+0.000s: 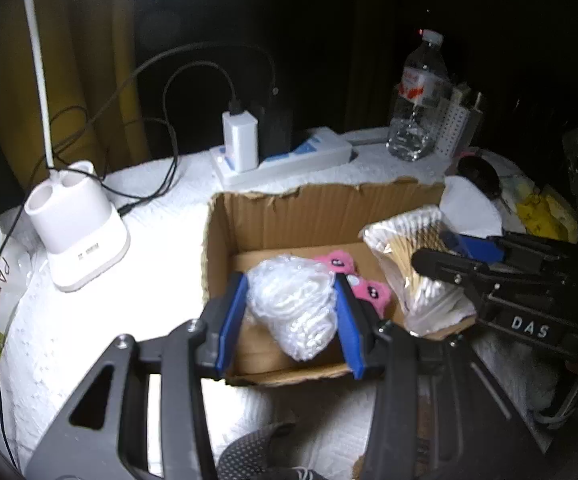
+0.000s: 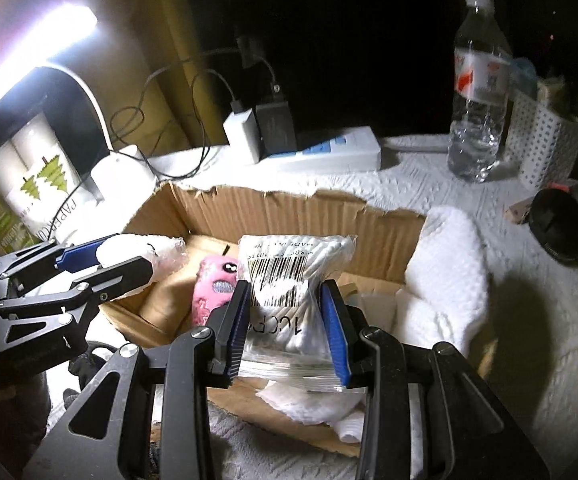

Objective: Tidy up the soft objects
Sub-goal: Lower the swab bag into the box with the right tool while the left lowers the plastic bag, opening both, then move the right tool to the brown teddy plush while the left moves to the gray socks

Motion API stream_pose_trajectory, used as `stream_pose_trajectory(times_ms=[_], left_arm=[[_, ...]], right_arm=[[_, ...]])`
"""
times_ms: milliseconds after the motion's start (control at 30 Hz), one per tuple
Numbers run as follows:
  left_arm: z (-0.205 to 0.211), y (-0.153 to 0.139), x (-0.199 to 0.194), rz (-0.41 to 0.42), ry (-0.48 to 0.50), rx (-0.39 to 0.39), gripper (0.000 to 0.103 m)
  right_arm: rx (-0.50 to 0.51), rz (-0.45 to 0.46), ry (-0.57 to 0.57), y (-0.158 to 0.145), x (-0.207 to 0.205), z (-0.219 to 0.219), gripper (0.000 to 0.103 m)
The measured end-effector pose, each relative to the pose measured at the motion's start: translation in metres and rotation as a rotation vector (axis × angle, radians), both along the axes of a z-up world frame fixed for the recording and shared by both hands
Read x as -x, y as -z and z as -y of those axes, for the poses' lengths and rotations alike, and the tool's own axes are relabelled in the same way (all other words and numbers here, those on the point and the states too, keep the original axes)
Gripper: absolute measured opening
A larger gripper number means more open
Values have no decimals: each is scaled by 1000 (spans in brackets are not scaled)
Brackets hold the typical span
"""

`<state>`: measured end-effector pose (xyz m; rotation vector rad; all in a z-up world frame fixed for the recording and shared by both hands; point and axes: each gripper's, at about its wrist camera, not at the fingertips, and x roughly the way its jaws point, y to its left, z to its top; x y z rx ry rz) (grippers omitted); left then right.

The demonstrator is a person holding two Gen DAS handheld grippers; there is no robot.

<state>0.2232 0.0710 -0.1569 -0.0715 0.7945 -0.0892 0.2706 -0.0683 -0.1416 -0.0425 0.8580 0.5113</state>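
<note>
My left gripper (image 1: 291, 280) is shut on a clear bag of white cotton balls (image 1: 295, 306) and holds it over the open cardboard box (image 1: 289, 216). My right gripper (image 2: 285, 288) is shut on a clear bag of cotton swabs (image 2: 289, 280) with a barcode, held over the same box (image 2: 249, 208). The swab bag also shows in the left wrist view (image 1: 413, 264), and the cotton ball bag in the right wrist view (image 2: 141, 250). A pink plush toy (image 1: 363, 284) lies in the box, also seen in the right wrist view (image 2: 213, 286).
A white lamp base (image 1: 77, 232), power strip (image 1: 285, 156) with chargers and cables, and water bottle (image 1: 419, 100) stand behind the box. A folded white cloth (image 2: 445, 272) lies right of the box, a black round lid (image 2: 559, 228) beyond it. A paper towel pack (image 2: 37, 168) stands left.
</note>
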Motion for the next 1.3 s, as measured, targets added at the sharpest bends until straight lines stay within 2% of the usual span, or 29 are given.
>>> stream_pose_trajectory(times_ms=[267, 333, 400, 567, 633, 733, 1300], left_arm=[[1, 5, -3, -42, -11, -21, 45], [1, 3, -1, -39, -12, -22, 53], [1, 1, 1, -34, -17, -20, 53], [-1, -3, 7, -24, -25, -22, 55], [-1, -6, 10, -19, -27, -18, 59], [-2, -10, 16, -8, -29, -10, 61], [1, -30, 57, 42, -29, -9, 61]], right_arm=[[33, -1, -9, 3, 1, -5, 38], [37, -3, -10, 3, 2, -6, 38], [39, -4, -8, 2, 3, -6, 39], [36, 5, 4, -3, 9, -4, 48], [32, 11, 12, -6, 12, -1, 55], [30, 22, 21, -10, 16, 1, 56], [32, 76, 28, -36, 52, 7, 56]])
